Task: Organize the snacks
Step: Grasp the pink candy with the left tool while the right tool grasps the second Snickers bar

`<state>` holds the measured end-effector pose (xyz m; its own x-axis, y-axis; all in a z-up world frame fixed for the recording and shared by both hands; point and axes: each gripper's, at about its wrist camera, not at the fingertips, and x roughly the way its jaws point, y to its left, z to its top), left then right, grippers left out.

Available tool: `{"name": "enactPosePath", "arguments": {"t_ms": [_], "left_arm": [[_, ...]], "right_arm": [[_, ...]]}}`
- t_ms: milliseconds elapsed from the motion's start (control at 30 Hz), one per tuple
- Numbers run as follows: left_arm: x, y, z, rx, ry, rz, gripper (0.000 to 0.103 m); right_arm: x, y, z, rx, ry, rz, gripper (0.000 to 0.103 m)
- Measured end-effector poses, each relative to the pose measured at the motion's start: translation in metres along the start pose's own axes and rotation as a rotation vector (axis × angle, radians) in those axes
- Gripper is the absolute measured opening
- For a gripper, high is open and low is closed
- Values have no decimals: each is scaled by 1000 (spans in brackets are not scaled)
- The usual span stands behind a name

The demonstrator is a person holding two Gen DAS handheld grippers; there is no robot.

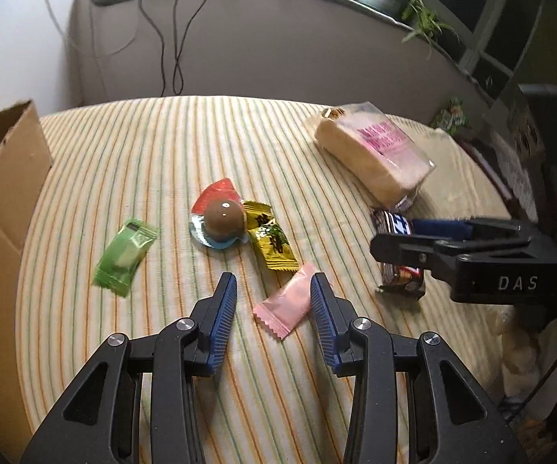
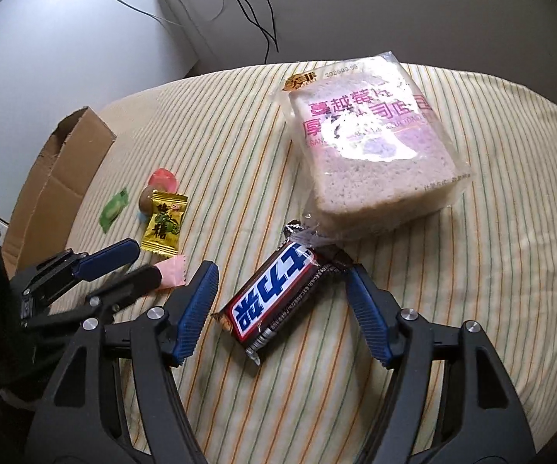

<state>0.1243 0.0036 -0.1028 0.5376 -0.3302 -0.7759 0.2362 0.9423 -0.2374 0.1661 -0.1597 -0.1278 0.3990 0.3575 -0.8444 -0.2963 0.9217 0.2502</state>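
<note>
Cardboard box: stands open at the far left of the bench, one flap raised; also at the left in the right wrist view.
Bench cover: a striped cloth in cream, green and orange, with all the snacks lying loose on it.
Green packet: lies flat, nearest the box, apart from the other sweets.
Jelly cup: brown dome with a red foil lid peeled back, at the middle of the cloth, touching the yellow candy on its right.
Pink packet: lies just ahead of the left hand-held gripper, its upper end reaching between the two blue pads.
Left hand-held gripper: partly open, pads on either side of the pink packet's end; the right pad is at the wrapper's edge, the left pad is clear of it, so nothing is gripped.
Chocolate bar: dark wrapper with a blue and white label, lying slantwise between the jaws of the right hand-held gripper, its far end against the bread bag.
Right hand-held gripper: open wide, both pads standing off the bar's sides, gripping nothing.
Bread bag: clear bag of sliced bread with pink lettering, farthest right and toward the back of the bench.
</note>
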Motion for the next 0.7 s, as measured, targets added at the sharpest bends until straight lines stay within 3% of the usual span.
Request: {"name": "enactPosePath", "arguments": {"t_ms": [200,300,433,600,700], "left_arm": [[0,-15,-5,67,18,0,37],[3,-23,-5,100,23,26,27],[9,-34,-5,140,21,71,23],[14,-41,-3,146,15,83,20],[11,-39,-5,124,15,64,20]], "right_arm": [[3,6,-2,-43,0,-33,71],[4,8,-2,-63,1,-51,67],[2,9,-6,-93,4,-62,64],[-1,9,-8,-113,16,-47,45],[-2,11,-10,-121,19,-41,42]]}}
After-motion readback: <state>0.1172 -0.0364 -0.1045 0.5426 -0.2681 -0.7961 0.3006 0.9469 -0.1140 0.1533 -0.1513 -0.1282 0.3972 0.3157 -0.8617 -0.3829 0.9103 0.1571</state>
